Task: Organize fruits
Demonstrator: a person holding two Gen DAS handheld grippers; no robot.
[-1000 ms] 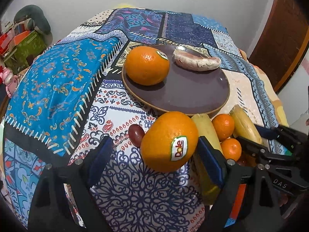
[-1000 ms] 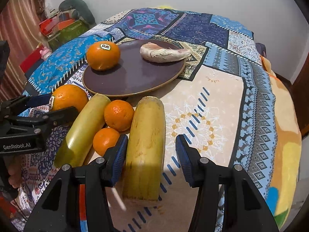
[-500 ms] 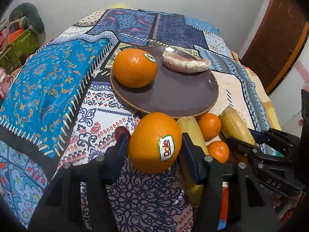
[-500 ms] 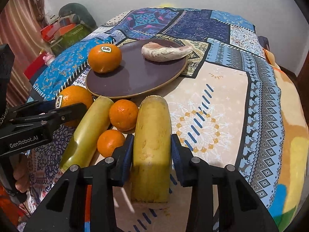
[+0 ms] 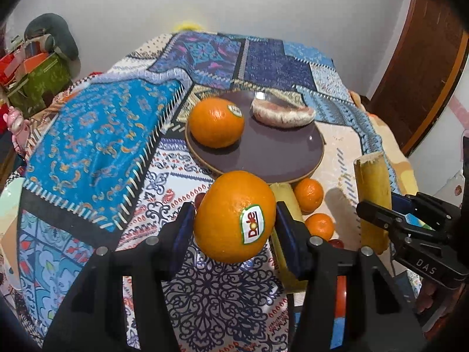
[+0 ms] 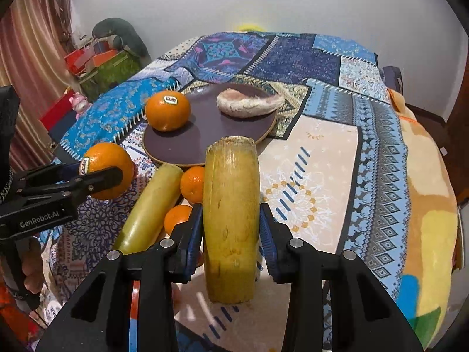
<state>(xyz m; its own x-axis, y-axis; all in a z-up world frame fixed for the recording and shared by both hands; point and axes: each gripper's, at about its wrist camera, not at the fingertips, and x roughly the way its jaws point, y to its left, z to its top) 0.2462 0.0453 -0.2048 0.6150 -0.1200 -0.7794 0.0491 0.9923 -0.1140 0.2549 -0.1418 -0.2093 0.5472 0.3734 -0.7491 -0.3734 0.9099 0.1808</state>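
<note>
A large Dole-stickered orange (image 5: 234,216), low and central in the left wrist view, is clamped between the blue pads of the left gripper (image 5: 234,228) and sits clear of the patterned tablecloth (image 5: 96,135); the gripper's black arms rise from the bottom edge and angle downward toward the table. In the right wrist view the same gripper enters from the left edge, with part of the hand (image 6: 30,267) that holds it showing at lower left. At the centre of the right wrist view, a thick yellow-green stalk section with cut ends (image 6: 231,220) is pinched at mid-length between the pads of the right gripper (image 6: 231,234), its far end tilted up toward the plate; this gripper likewise points down at the table. Between the two held items, on the cloth, lie a second yellow-green stalk section (image 6: 149,208) and two small mandarins (image 6: 193,184) (image 6: 177,218), close together. Just beyond them, at mid-frame, stands a dark brown round plate (image 6: 205,135) carrying another stickered orange (image 6: 167,111) on its left side and a pale, fuzzy, elongated item (image 6: 249,103) on its far right side, the two apart. A white wall (image 6: 322,3) closes the background, with cluttered boxes (image 6: 102,64) at upper left.
</note>
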